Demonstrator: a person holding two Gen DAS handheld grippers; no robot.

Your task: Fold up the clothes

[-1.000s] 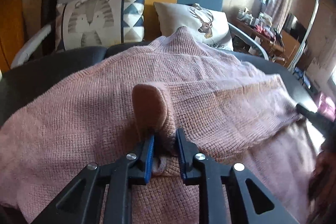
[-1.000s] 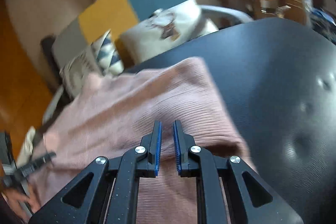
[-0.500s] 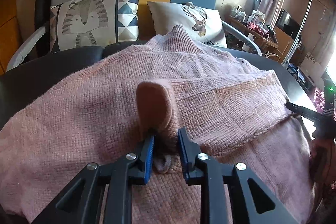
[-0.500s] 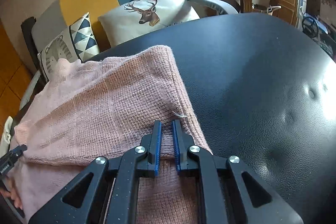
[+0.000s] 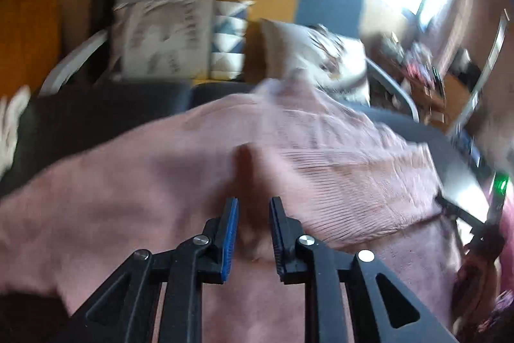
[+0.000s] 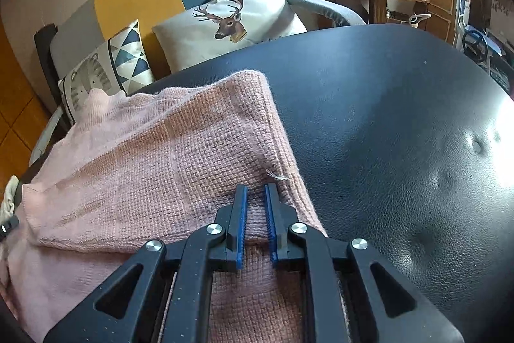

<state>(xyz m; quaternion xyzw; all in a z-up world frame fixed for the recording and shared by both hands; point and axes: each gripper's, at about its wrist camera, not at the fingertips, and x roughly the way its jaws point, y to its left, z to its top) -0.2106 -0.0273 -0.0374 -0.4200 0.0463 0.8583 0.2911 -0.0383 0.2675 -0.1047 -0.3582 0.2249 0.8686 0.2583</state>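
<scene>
A black padded surface (image 6: 401,124) is seen carrying a pink knitted sweater (image 6: 154,169), partly folded. The right claw (image 6: 255,192) is clamped on its folded edge. The left claw (image 5: 253,204), having just narrowed, pinches a raised fold.

The left gripper (image 5: 253,208) sits low centre of its blurred frame, its jaws just closing, pinching a raised fold of knit. The right gripper (image 6: 256,192) sits low centre too, jaws narrow, clamping a folded edge.
</scene>
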